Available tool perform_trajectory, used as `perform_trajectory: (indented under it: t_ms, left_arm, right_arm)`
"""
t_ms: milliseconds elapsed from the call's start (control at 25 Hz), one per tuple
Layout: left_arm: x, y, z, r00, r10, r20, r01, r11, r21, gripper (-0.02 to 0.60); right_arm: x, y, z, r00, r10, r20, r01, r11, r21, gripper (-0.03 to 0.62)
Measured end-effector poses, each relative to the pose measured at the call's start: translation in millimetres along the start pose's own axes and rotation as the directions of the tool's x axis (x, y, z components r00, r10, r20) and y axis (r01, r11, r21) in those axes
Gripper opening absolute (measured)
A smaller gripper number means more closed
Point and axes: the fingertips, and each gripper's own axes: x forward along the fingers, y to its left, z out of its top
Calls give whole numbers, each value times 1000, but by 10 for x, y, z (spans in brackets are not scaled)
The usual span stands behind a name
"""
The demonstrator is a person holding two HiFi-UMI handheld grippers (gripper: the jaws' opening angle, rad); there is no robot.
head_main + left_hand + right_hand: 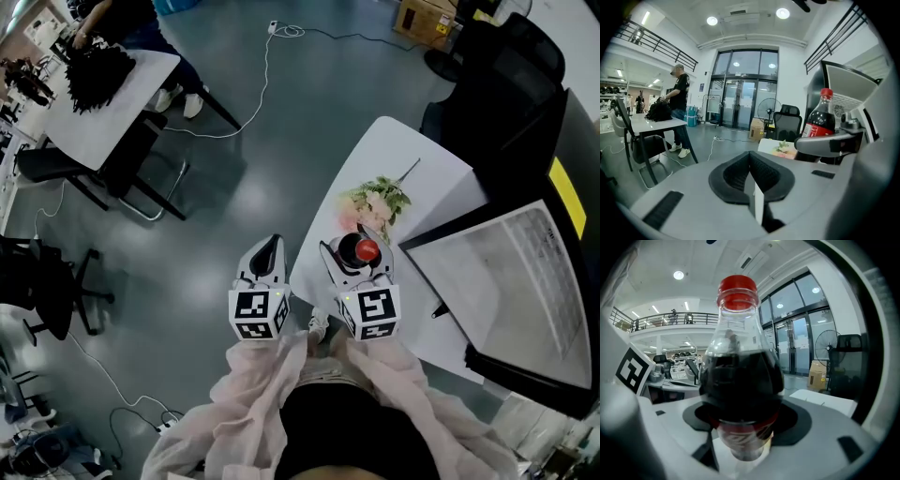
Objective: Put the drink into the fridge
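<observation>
The grey floor [281, 141] is filling most of your head view. The black fridge [577, 141] is standing at 3 o'clock, with its door hanging open and the pale inner side facing up toward you. A white counter [412, 159] is reaching out from in front of you toward 1 o'clock, right beside the fridge. A second counter [112, 103] is sitting well apart at 10 o'clock, carrying a black bag [98, 75], and a person [680, 93] is standing at it. A black office chair [56, 281] is waiting at 9 o'clock. On the near counter, a bunch of pale flowers [380, 202] is lying at 12 o'clock from your right hand. You are holding the right hand-held gripper [354, 262] over the near edge of that counter, and its jaws are standing wide and clamping both sides of the drink bottle [740, 376]. The bottle is standing upright in that grip, red cap on top and dark cola inside, outside the fridge and clear of the counter top. You are carrying the left hand-held gripper [271, 246] just beside it at 9 o'clock, over the floor, with its jaws closed together on nothing.
</observation>
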Motion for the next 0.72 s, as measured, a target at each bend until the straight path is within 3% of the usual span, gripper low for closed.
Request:
perform_trajectory:
  t_ms: [320, 720]
  left_arm:
    - [124, -304, 45, 996, -90, 3, 90, 996, 27, 11]
    - [243, -851, -5, 976, -216, -12, 216, 973, 77, 11]
  right_arm:
    - [-256, -195, 5, 997, -79, 14, 78, 997, 27, 310]
    - [-736, -608, -46, 974, -221, 41, 218, 973, 81, 310]
